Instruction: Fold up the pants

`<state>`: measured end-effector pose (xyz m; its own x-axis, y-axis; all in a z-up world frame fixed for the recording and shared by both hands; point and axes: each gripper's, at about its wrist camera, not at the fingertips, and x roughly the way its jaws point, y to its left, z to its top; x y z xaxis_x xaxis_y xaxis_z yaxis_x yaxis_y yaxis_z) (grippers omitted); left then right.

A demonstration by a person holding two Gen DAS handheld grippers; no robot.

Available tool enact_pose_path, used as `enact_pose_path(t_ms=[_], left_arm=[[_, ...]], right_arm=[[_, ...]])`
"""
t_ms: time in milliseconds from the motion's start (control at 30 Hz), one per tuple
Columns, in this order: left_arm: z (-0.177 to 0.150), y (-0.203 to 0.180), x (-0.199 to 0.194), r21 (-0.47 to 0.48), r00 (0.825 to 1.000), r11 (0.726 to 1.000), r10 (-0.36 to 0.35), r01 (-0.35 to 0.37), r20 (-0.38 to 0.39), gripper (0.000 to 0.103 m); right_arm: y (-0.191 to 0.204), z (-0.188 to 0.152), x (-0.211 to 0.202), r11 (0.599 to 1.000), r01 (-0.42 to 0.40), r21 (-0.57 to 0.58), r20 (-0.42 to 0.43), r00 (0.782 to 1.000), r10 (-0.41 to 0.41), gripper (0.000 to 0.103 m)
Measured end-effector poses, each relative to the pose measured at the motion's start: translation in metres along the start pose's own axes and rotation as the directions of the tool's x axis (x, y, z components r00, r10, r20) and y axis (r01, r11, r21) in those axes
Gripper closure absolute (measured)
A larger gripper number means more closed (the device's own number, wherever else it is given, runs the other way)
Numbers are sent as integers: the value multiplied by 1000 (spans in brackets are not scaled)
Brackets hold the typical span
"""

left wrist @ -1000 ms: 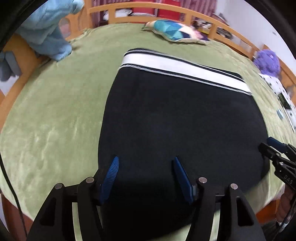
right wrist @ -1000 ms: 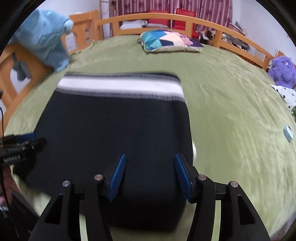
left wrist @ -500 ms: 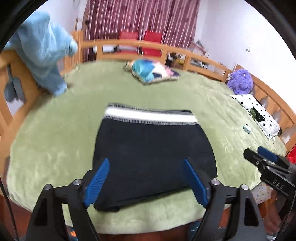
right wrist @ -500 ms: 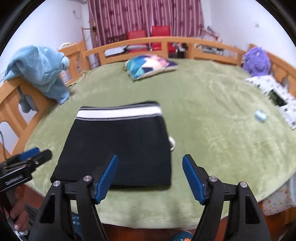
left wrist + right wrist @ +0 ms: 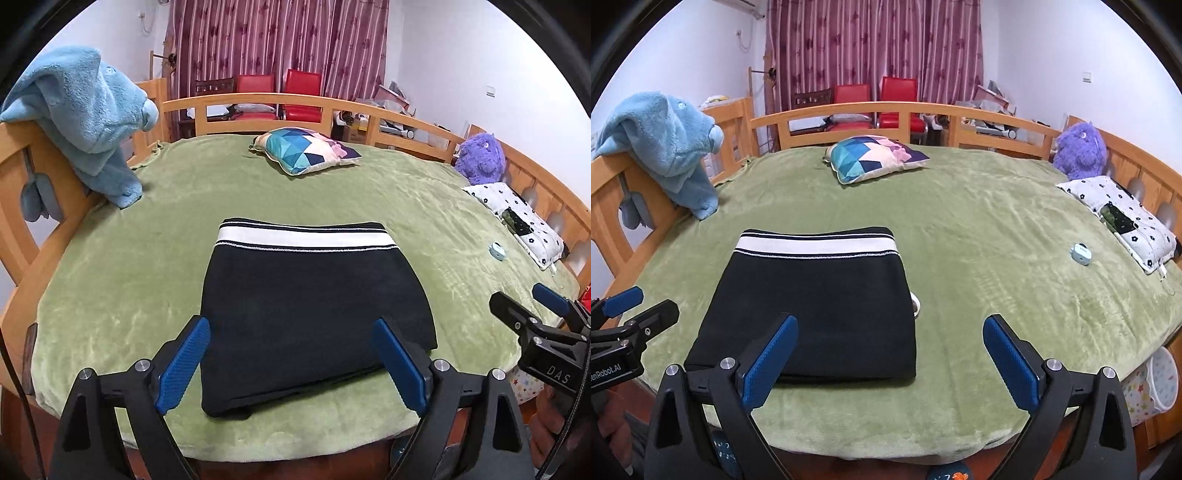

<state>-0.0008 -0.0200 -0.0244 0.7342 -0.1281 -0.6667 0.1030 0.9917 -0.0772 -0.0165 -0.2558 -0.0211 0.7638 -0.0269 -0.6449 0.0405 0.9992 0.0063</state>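
Pants (image 5: pixel 310 306) lie folded on the green blanket (image 5: pixel 110 266); both grippers' fingers just spread wide, pinching nothing.

Black pants (image 5: pixel 314 306), white waistband; green blanket (image 5: pixel 406 206); blue claw pads (image 5: pixel 183 365)

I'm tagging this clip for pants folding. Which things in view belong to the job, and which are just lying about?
Job: pants, folded on the blanket; left gripper and right gripper, both open, holding nothing.

Lying about: pillow, blue towel, purple plush, spotted cushion, small blue case.
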Motion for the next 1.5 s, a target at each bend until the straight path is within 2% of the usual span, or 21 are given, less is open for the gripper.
enact_pose_path(t_ms=[400,1500], left_arm=[[-5,-14,2,32,1000,999,15,-15,-3,13],[-5,-12,3,30,1000,999,14,-14,-5,13]], right_arm=[[-8,4,-8,1000,-1,29,29,1000,1,4],[-6,3,-12,1000,-3,21,38,999,2,4]])
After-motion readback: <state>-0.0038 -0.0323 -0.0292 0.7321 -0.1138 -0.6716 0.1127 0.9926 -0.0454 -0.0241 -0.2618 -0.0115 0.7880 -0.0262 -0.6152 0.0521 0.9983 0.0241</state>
